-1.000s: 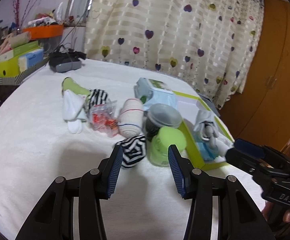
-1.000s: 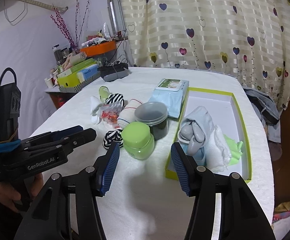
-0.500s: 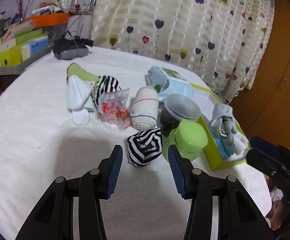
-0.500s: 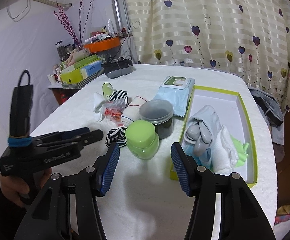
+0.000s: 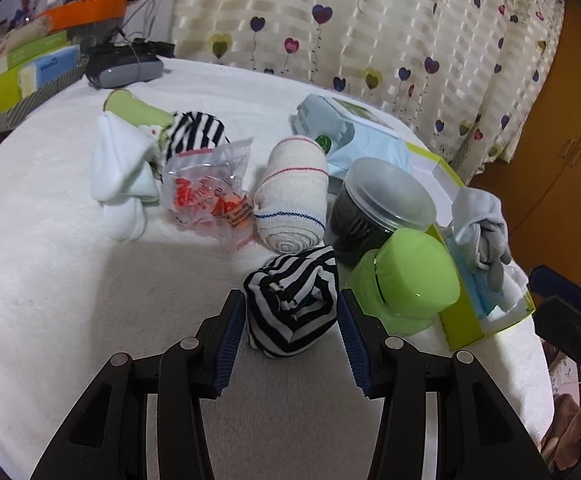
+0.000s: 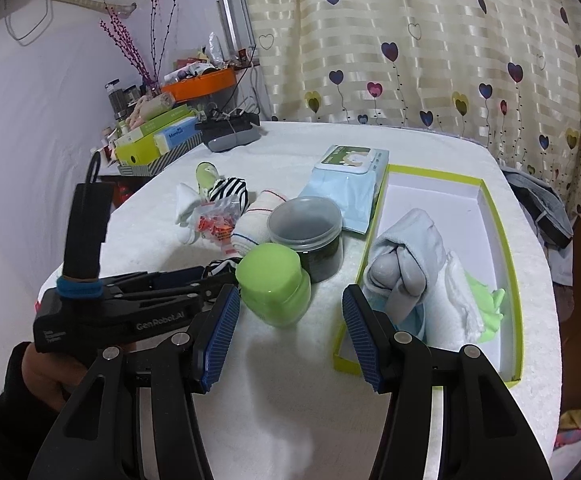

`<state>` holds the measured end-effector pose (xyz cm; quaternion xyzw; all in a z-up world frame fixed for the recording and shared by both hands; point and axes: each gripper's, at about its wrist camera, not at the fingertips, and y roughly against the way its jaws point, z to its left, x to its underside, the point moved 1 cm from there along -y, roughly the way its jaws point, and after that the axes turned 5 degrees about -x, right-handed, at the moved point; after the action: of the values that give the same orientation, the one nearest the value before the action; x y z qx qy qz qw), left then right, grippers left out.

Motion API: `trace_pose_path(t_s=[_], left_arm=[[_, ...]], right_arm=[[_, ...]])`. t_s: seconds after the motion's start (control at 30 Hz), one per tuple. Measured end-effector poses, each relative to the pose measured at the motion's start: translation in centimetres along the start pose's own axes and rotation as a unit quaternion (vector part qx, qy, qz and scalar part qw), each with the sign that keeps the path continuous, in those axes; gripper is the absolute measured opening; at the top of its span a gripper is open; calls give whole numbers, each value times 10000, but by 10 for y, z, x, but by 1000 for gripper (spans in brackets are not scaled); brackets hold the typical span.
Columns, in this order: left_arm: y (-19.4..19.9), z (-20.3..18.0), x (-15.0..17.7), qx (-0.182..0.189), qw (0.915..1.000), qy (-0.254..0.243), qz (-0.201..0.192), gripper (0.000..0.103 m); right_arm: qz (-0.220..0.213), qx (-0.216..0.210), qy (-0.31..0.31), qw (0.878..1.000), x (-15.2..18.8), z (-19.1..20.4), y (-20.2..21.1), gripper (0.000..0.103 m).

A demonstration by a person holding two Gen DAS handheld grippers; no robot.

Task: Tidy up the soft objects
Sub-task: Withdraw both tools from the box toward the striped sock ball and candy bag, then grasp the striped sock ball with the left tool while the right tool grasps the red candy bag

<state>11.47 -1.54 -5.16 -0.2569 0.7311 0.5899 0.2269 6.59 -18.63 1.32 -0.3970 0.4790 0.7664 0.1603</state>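
A: Two claws appear. The left claw (image 5: 292,330) stands wide, its pads flanking the striped sock (image 5: 292,300), which rests on the desk (image 5: 50,280) and is not yet pinched.

B: What has changed in the last second?

A: A second ago the sock lay ahead of the pads, just beside the green jar (image 5: 406,280). The claw has since advanced, so the sock now sits between the fingers (image 5: 230,336). Whether either pad touches the fabric cannot be told.

B: And the meaning for the task?

A: The approach appears finished; the step in hand is judged to be the closing of the left claw on the sock, then its carriage to the box (image 6: 508,272). The box already holds a grey sock bundle (image 6: 406,256) and a white towel (image 6: 460,300), so sorting seems partly done.

B: The right claw (image 6: 286,324)?

A: Also wide and holding nothing. It hovers over the desk with the green jar just beyond its left finger and the near end of the box beyond its right, much as it did a second ago.

B: What remains on the desk?

A: A bandage roll (image 5: 292,204), a second striped sock (image 5: 198,136), white socks (image 5: 120,184) and a plastic packet (image 5: 206,192). The hard dark jar (image 5: 378,212) crowds the left claw's right finger; a careless closure might nudge the green one.
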Motion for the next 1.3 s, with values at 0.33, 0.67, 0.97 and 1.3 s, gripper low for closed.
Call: trace_pose_path(t_s=[0.33, 0.67, 0.97, 1.3], left_arm=[[-8, 2, 0, -36, 9999, -113, 60, 14], [25, 32, 5, -16, 9994, 183, -302, 12], [51, 72, 5, -276, 9961, 578, -607, 12], [61, 116, 8, -440, 9912, 998, -745, 12]], right_arm=[[31, -34, -19, 10000, -3, -1, -6, 55], [15, -134, 193, 9997, -16, 18, -15, 55], [190, -332, 713, 9967, -38, 57, -51, 55], [687, -275, 1262, 9892, -56, 91, -114, 55]])
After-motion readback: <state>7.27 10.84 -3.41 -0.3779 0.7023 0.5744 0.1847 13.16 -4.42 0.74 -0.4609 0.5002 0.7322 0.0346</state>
